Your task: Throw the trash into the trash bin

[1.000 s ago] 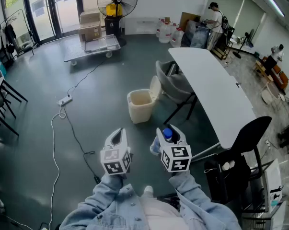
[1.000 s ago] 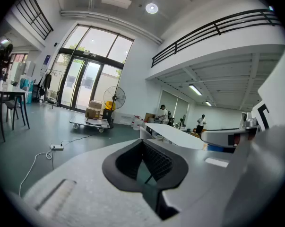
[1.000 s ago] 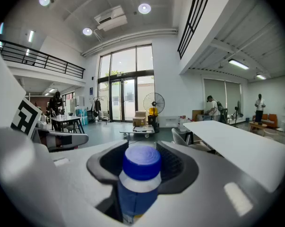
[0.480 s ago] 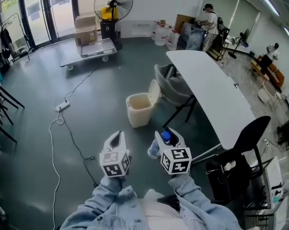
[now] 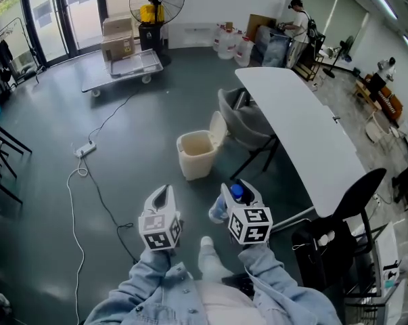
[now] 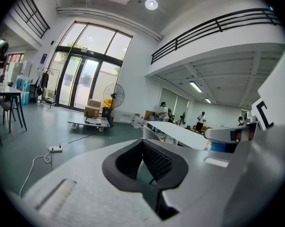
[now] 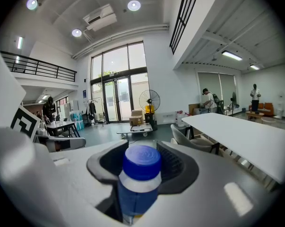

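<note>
The right tongs [image 5: 234,187] squeeze a blue-capped bottle [image 7: 140,178] so it cannot drop on the way. It is near the bin [image 5: 195,166], not over it. The left tongs [image 5: 164,193] are closed, holding nothing.

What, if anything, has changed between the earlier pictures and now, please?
The person has stepped forward: a shoe now shows further ahead between the sleeves, and the bin appears a little nearer. Nothing was picked up or let go. The right tool still grips the blue-capped bottle, the left tool stays shut and empty, and both remain short of the bin.
</note>
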{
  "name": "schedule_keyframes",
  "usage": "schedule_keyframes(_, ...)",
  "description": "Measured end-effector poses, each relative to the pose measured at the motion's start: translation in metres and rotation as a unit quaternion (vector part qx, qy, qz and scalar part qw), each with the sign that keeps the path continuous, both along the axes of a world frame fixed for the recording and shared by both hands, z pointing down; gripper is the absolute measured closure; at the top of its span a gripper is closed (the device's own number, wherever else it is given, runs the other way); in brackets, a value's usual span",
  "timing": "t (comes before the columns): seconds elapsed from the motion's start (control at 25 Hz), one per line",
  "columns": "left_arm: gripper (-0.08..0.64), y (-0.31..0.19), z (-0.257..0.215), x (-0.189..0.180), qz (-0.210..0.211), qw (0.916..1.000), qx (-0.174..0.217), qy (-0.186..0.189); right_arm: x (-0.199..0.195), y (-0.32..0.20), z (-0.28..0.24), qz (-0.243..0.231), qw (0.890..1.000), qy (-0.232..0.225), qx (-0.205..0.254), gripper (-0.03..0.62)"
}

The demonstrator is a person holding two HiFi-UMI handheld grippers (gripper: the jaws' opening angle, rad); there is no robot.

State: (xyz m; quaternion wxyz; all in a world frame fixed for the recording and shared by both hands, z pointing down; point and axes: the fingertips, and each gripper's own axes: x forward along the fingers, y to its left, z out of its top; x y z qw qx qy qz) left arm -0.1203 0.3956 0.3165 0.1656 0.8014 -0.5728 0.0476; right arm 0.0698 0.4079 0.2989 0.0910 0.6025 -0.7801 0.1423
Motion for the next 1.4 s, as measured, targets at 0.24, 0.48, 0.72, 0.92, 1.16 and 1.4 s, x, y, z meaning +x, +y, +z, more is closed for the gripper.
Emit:
schedule_keyframes(0.24, 0.551, -0.061, 0.0, 0.004, -0.016, 0.9998, 0.007, -0.009, 0.012, -0.068, 0.008, -0.009, 1.0, -0.011, -0.006, 0.402)
schedule_keyframes(0.48, 0.551, -0.119, 0.002, 0.016, -0.047, 0.9988, 0.001, -0.012, 0.031, -0.135, 0.01, -0.028, 0.999, -0.017, -0.008, 0.402)
schedule_keyframes(0.72, 0.551, -0.176, -0.001, 0.04, -0.06, 0.9981, -0.003, -0.013, 0.055, -0.198, 0.006, -0.041, 0.999, -0.019, -0.01, 0.402)
schedule_keyframes(0.92, 0.551, -0.219, -0.006, 0.063, -0.068, 0.9976, 0.005, -0.014, 0.077, -0.245, 0.004, -0.051, 0.999, -0.017, -0.001, 0.402)
schedule_keyframes(1.16, 0.551, -0.235, 0.013, 0.08, -0.066, 0.9977, -0.007, -0.014, 0.094, -0.273, 0.023, -0.047, 0.998, -0.031, -0.011, 0.402)
schedule_keyframes(1.4, 0.551, -0.265, 0.03, 0.081, -0.067, 0.9973, -0.018, -0.025, 0.107, -0.294, 0.051, -0.03, 0.998, -0.044, -0.036, 0.403)
